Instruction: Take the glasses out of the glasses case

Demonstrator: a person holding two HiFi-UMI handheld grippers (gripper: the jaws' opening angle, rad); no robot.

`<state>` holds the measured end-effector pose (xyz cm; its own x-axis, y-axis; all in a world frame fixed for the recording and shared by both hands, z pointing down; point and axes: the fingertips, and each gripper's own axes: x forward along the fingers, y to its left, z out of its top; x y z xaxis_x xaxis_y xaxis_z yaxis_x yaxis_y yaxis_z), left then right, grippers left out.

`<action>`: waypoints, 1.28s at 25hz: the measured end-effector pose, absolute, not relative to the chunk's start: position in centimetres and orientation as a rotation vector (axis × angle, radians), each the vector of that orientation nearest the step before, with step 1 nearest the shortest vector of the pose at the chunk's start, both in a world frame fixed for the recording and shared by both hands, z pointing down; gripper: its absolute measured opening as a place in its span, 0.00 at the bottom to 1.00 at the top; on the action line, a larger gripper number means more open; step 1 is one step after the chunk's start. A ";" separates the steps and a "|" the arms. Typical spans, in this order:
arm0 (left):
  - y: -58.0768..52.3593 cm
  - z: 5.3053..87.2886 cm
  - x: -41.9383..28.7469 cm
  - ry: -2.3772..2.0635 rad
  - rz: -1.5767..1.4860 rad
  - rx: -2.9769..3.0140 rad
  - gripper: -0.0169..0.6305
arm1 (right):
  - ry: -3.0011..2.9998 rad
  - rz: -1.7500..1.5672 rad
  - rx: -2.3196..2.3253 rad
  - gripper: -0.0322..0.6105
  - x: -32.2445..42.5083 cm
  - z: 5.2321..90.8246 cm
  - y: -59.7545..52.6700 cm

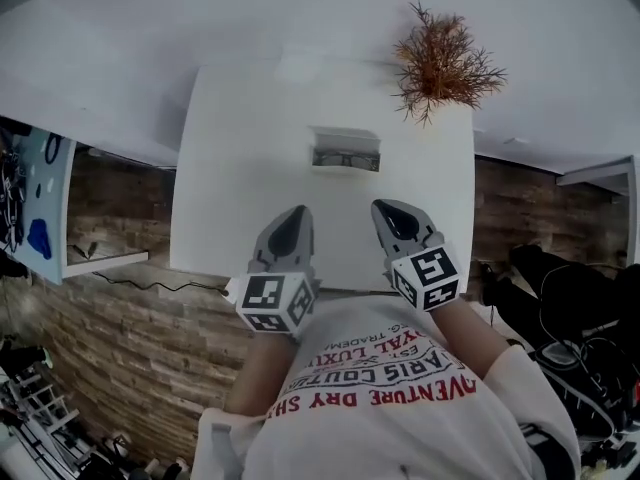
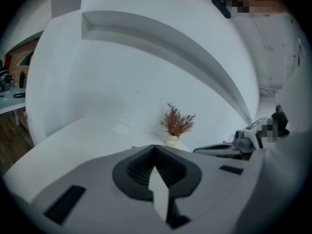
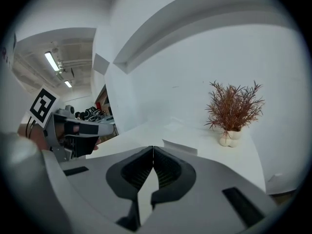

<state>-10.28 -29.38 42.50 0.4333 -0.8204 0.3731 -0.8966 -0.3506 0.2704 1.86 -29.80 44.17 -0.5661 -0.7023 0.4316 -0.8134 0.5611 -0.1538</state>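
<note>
A white glasses case lies open in the middle of the white table, with dark-framed glasses inside it. My left gripper hovers over the table's near edge, shut and empty, a short way in front and to the left of the case. My right gripper is beside it, also shut and empty, just in front and to the right of the case. In the right gripper view the case shows just past the closed jaws of the right gripper. In the left gripper view the left gripper has its jaws meeting at the tips.
A dried reddish plant in a small white pot stands at the table's far right corner. A side table with blue items is at the left. Brick-patterned flooring lies below the table's near edge.
</note>
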 end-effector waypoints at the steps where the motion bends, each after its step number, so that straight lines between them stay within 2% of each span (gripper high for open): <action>1: -30.3 42.8 -10.3 -1.430 0.250 2.269 0.03 | -2.466 0.495 1.235 0.07 1.5 44.4 -30.5; 6: -34.3 44.6 -10.7 -1.341 0.302 2.292 0.03 | -2.409 0.536 1.164 0.07 0.0 46.2 -33.8; 12: -36.9 47.4 -11.4 -1.272 0.358 2.271 0.03 | -2.338 0.428 1.071 0.07 -1.3 49.0 -37.6; 26: -38.6 51.6 -12.3 -1.214 0.387 2.167 0.03 | -2.143 0.278 0.772 0.08 -1.7 55.9 -41.6; 28: -38.6 51.8 -12.3 -1.207 0.384 2.152 0.03 | -2.101 0.238 0.726 0.11 -1.6 56.8 -41.8; 30: -38.6 52.1 -12.3 -1.201 0.386 2.147 0.03 | -2.075 0.211 0.690 0.19 -1.7 57.4 -42.0; 32: -38.4 52.3 -12.3 -1.193 0.389 2.140 0.03 | -2.061 0.185 0.669 0.18 -1.8 57.7 -42.2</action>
